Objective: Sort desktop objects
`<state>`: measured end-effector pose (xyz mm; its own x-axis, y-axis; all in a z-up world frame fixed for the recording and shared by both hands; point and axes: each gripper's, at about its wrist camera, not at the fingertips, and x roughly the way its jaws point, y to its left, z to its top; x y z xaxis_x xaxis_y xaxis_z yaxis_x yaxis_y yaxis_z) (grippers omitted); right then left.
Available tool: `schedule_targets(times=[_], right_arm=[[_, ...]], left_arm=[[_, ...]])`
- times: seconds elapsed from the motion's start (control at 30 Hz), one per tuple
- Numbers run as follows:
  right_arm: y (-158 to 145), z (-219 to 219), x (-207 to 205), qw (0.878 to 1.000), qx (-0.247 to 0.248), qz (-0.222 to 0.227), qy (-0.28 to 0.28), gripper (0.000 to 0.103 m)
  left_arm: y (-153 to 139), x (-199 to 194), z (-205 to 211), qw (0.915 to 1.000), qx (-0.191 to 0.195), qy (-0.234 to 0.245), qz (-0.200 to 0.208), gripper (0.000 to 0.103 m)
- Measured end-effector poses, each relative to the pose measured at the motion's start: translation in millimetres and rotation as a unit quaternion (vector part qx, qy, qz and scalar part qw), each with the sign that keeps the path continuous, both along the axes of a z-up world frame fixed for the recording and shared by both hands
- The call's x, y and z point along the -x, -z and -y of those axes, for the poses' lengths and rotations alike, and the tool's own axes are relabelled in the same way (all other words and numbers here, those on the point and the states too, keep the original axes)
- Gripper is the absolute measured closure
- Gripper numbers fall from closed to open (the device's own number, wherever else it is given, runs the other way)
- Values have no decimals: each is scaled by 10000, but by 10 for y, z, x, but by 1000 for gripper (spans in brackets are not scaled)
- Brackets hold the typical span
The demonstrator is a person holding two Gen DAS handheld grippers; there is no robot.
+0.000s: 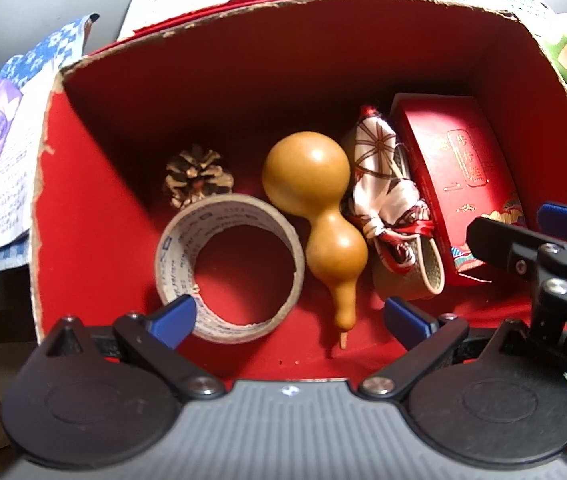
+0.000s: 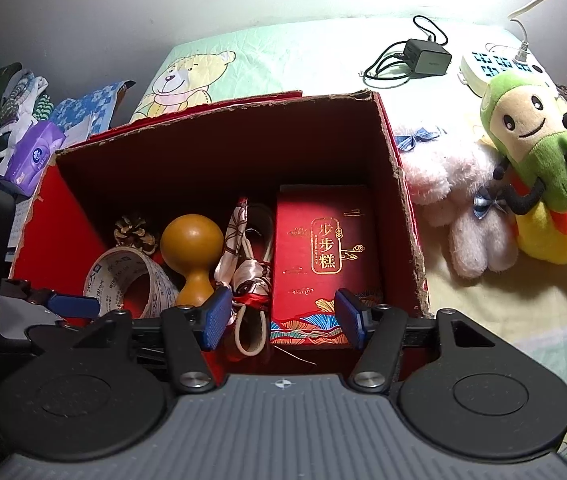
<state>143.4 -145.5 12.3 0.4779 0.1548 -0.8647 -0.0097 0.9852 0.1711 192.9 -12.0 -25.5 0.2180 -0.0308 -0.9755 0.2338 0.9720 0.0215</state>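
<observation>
Hanging over the red box (image 2: 401, 200), both grippers are held with jaws spread and nothing between them. Ahead of the left gripper (image 1: 289, 316) lie the tape roll (image 1: 229, 266) and gourd (image 1: 315, 216); ahead of the right gripper (image 2: 283, 316), the gift box (image 2: 325, 256) is seen.

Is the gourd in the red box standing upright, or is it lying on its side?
Lying on its side. The gourd rests lengthwise on the floor of the red box, between the tape roll and the patterned cloth.
</observation>
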Motion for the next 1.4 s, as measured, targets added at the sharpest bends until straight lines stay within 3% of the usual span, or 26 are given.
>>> schedule_targets(times=[0.77,0.93,1.1,1.17,1.4], right_arm=[[25,-74,8,9997,-74,-62,234,44],[27,-52,-3,9997,-20,-44,250,52],[65,2,-10,9995,49,-85,286,69],[65,17,-7,9996,13,-101,279,70],[86,-8,-25,9995,77,-123,270,70]], left_arm=[[-51,92,-29,9999,-123,-67,95,2],[-70,105,-35,9999,-100,-69,98,2],[-67,66,-104,9999,-110,-50,93,2],[-80,65,-222,9999,-107,-56,101,2],[1,-15,-32,9997,-158,-63,158,2]])
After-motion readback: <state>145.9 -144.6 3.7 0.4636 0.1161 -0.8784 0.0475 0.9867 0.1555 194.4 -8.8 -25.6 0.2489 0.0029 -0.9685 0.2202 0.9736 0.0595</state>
